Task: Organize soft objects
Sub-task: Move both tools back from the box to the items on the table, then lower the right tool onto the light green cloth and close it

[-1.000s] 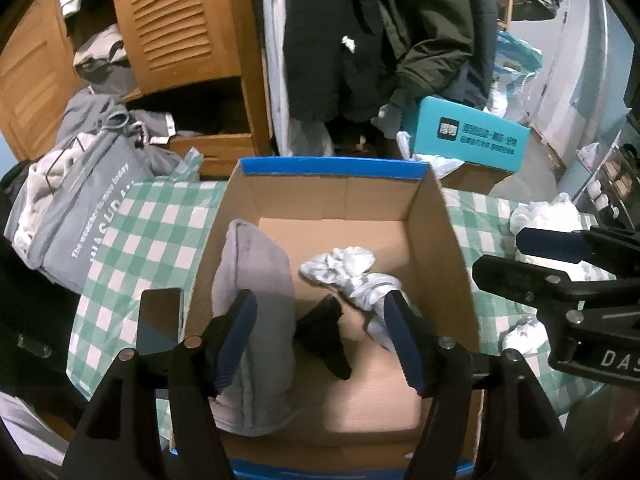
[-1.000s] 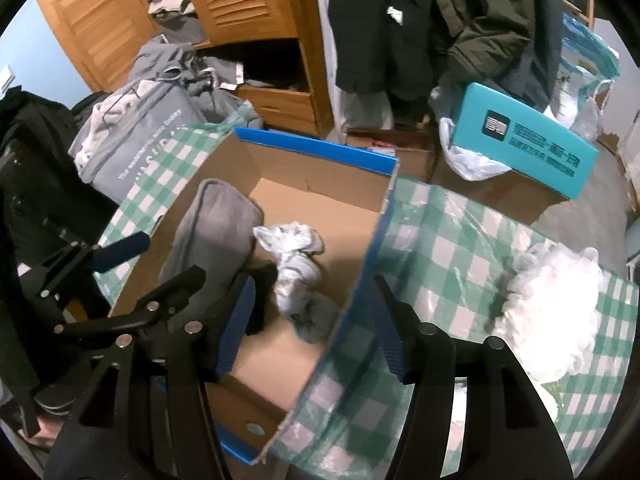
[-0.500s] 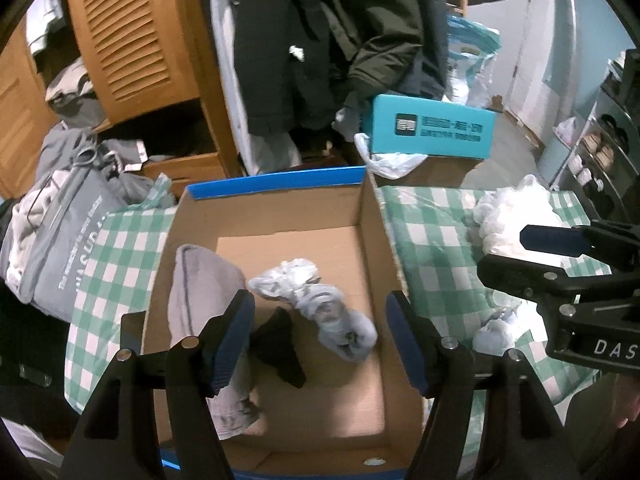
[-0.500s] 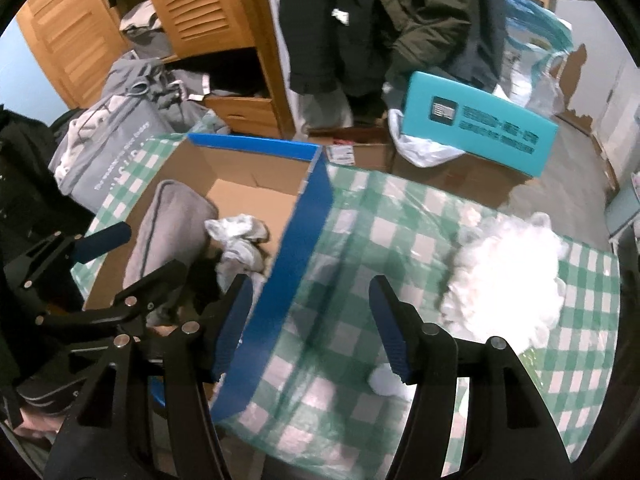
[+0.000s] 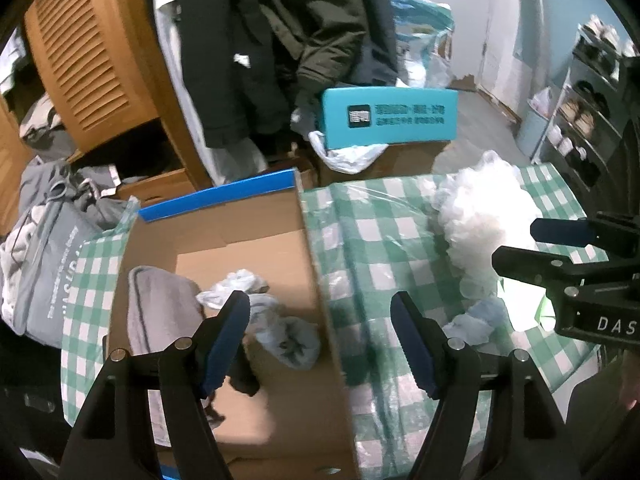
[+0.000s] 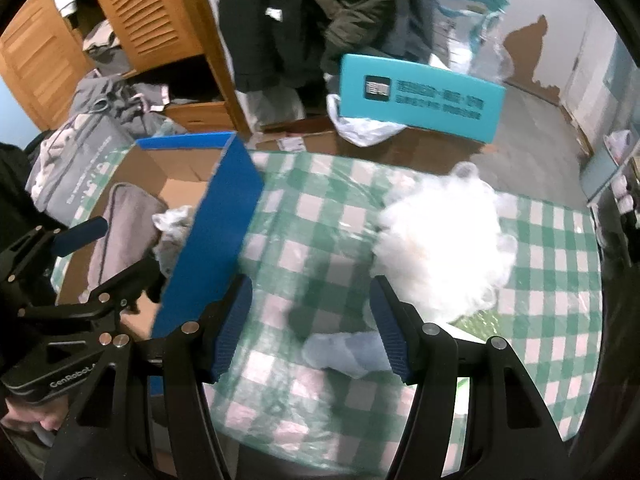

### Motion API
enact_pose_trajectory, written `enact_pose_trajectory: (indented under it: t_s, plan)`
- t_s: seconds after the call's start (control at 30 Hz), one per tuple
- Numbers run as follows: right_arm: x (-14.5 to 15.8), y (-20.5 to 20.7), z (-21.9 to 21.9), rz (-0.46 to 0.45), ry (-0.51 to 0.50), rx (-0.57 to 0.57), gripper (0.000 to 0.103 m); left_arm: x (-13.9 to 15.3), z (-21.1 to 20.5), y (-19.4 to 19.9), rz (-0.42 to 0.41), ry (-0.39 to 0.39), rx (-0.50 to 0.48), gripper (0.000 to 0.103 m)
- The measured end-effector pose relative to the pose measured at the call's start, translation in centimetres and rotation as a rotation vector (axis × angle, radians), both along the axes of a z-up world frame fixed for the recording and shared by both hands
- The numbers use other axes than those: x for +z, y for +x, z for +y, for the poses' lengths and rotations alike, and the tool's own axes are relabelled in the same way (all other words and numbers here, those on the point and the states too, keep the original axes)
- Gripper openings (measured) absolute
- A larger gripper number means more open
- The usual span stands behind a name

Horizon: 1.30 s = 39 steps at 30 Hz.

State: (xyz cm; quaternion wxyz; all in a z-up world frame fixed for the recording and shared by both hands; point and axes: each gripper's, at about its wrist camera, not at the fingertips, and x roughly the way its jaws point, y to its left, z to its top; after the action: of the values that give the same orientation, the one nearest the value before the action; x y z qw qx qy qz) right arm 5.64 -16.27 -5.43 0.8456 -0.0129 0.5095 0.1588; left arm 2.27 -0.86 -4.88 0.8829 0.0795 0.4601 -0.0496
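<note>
A blue-rimmed cardboard box [image 5: 308, 248] [image 6: 216, 232] stands on the green checked tablecloth [image 5: 380, 240] [image 6: 320, 216]. Inside lie a folded grey cloth [image 5: 160, 304] [image 6: 116, 224], pale socks [image 5: 280, 328] and a dark item [image 5: 244, 376]. A white fluffy pile [image 5: 484, 224] [image 6: 444, 240] sits on the cloth to the right. A pale blue sock [image 6: 344, 352] [image 5: 476, 320] lies on the cloth between my right gripper's open fingers. My left gripper [image 5: 320, 340] is open and empty over the box's right wall. My right gripper [image 6: 312, 324] is open above the sock.
A teal carton [image 5: 388, 116] [image 6: 420, 96] and a plastic bag [image 6: 360, 128] sit beyond the table. Dark coats [image 5: 280, 40] hang by a wooden louvred wardrobe [image 5: 88, 60]. A grey bag [image 5: 44, 260] lies left of the box. Shelves [image 5: 588, 120] stand at right.
Both grippers have moved right, away from the box interior toward the tablecloth. The right gripper now sits over the pale blue sock next to the white pile. Both stay open.
</note>
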Motion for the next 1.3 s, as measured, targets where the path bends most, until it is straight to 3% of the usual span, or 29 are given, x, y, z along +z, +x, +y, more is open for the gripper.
enact_pose_trajectory:
  t_s: [0.5, 0.8, 1.3]
  plan:
    - [-2.4, -1.0, -7.0, 0.038, -0.032, -0.106, 0.062, -1.9, -7.1, -0.1, 0.034, 0.08, -0.129, 0.079]
    - [-5.3, -0.9, -12.1, 0.089, -0.047, -0.195, 0.066, -4.9, -11.0, 0.6, 0.102, 0.121, -0.196, 0.08]
    - [-10.6, -0.8, -17.7, 0.197, -0.067, -0.308, 0.066, -9.6, -13.9, 1.8, 0.239, 0.1, -0.228, 0.08]
